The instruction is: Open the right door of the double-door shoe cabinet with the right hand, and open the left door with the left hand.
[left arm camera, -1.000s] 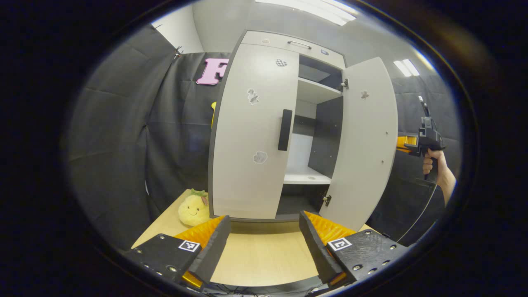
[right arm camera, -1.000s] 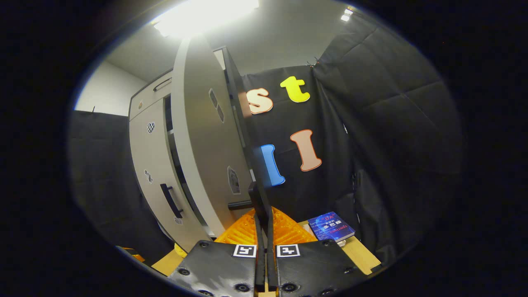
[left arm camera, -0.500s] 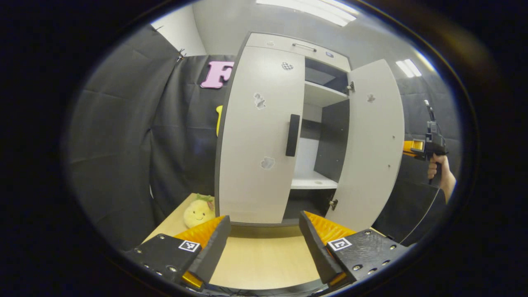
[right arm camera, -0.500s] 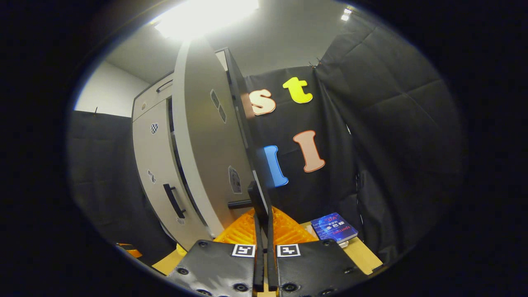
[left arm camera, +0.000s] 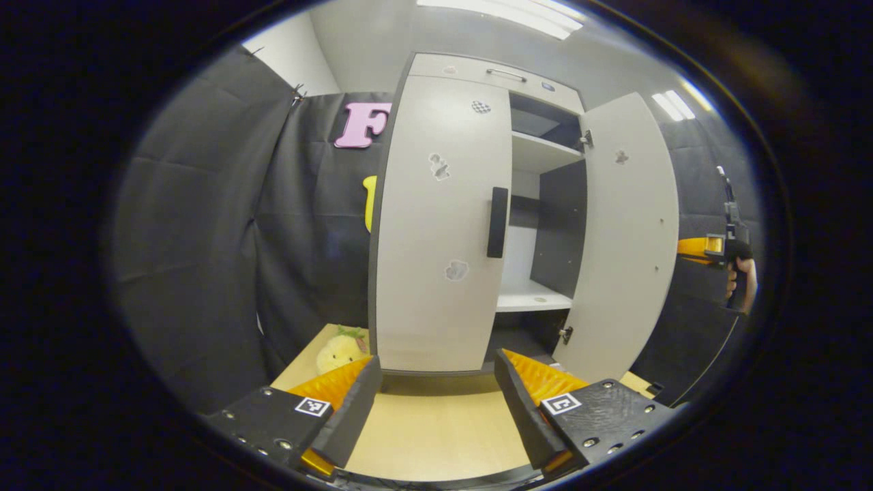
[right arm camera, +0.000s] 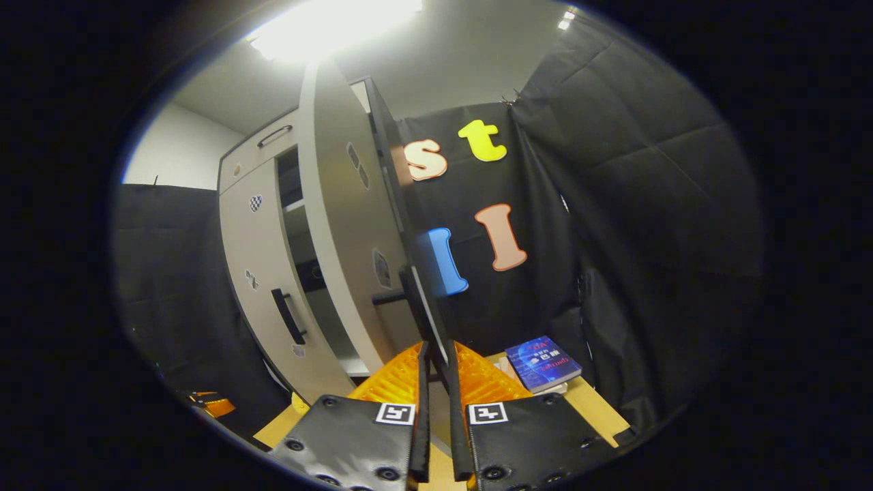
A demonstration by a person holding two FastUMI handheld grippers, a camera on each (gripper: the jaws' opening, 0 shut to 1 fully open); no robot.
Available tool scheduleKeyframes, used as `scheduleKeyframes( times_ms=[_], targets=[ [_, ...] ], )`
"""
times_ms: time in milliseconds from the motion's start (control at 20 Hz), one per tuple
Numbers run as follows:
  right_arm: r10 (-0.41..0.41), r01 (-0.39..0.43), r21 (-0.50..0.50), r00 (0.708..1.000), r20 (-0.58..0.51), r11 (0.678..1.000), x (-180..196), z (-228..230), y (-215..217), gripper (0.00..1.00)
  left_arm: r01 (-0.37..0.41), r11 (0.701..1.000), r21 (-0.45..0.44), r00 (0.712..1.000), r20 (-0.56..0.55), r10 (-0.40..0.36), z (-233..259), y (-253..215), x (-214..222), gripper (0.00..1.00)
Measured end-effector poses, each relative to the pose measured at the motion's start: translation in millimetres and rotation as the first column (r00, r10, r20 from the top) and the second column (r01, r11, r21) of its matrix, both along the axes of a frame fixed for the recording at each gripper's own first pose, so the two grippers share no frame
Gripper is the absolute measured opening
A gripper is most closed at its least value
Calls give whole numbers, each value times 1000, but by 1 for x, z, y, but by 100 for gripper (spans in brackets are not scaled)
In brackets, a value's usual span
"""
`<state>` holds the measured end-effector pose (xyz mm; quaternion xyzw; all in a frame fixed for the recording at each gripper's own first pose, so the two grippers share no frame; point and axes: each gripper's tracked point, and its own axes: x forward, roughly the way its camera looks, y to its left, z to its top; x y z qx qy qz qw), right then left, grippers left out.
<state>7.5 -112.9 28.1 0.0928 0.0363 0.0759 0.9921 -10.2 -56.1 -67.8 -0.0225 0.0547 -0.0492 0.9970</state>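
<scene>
Two doors front the shoe cabinet [left arm camera: 477, 68], a tall, upright, matte pale-grey box with dark edges that stands on a light wood-grain table [left arm camera: 436, 429]. In the left gripper view the left door [left arm camera: 440, 225] is shut flat against the body, its long axis vertical, at about 12 o'clock from the left gripper [left arm camera: 436, 395]. A dark bar-shaped handle [left arm camera: 497, 221] runs vertically down its inner edge, and small stickers dot its smooth face. The right door [left arm camera: 631, 232] is swung out on its hinges toward 2 o'clock, showing its plain inner face and, between the doors, white shelves [left arm camera: 532, 300] and a dark inner wall.

The left gripper's fingers stand wide apart with nothing between them, low over the table and well short of the cabinet. At 3 o'clock, past the open door's edge, a hand [left arm camera: 743, 276] holds the other gripper's grip.

In the right gripper view the right door [right arm camera: 344, 225] runs edge-on up from the right gripper [right arm camera: 436, 402]. Its dark handle [right arm camera: 419, 314] leads down between the fingers [right arm camera: 419, 395], which sit nearly together with only a narrow slit; whether both press the handle cannot be told.

A yellow plush toy [left arm camera: 341, 348] with a smiling face lies on the table at 10 o'clock from the left gripper, just beside the cabinet's left corner. A glossy blue book [right arm camera: 545, 361] lies flat at 2 o'clock from the right gripper.
</scene>
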Motion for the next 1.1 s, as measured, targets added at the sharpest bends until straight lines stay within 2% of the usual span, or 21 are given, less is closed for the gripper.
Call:
scheduleKeyframes(
  times_ms=[50,100,150,300,400,450,500,600,650,700,750,900,1000,1100],
  targets=[
    [-40,40,6,999,-26,999,-6,-7,-14,29,0,1000,20,1000,4,-1,3,4,7,96],
    [-81,81,12,996,-27,997,-10,-9,-29,31,6,999,33,1000,13,-7,8,5,15,96],
    [-115,116,26,993,-13,993,-14,-6,-41,41,11,999,44,1000,24,-12,13,6,23,95],
    [-229,229,36,973,0,973,-23,0,-82,41,9,998,65,998,57,-12,32,3,50,96],
    [-292,292,36,956,12,956,-19,6,-101,63,22,998,58,996,80,-27,47,-7,71,96],
    [-326,325,28,945,31,945,-18,13,-112,86,34,998,50,995,91,-38,55,-14,82,96],
    [-363,362,12,930,57,932,-16,18,-123,86,43,998,43,993,105,-48,64,-22,93,96],
    [-418,424,-52,904,94,904,-8,25,-144,99,41,998,50,990,136,-48,80,-36,116,96],
    [-437,447,-90,893,110,890,-4,28,-154,91,29,998,64,988,146,-38,88,-41,128,96],
    [-445,459,-121,887,123,880,2,32,-158,91,29,997,72,987,158,-40,95,-51,139,96],
    [-446,462,-148,885,132,874,7,34,-162,98,32,997,70,984,171,-43,103,-59,149,96],
    [-424,445,-189,895,140,875,29,34,-165,98,44,999,25,982,180,-48,114,-87,179,95],
    [-403,422,-189,906,134,887,43,26,-164,97,48,999,3,980,191,-48,123,-102,196,96],
    [-342,354,-176,935,96,918,65,13,-156,97,36,999,12,975,217,-38,133,-112,213,96]
  ],
)
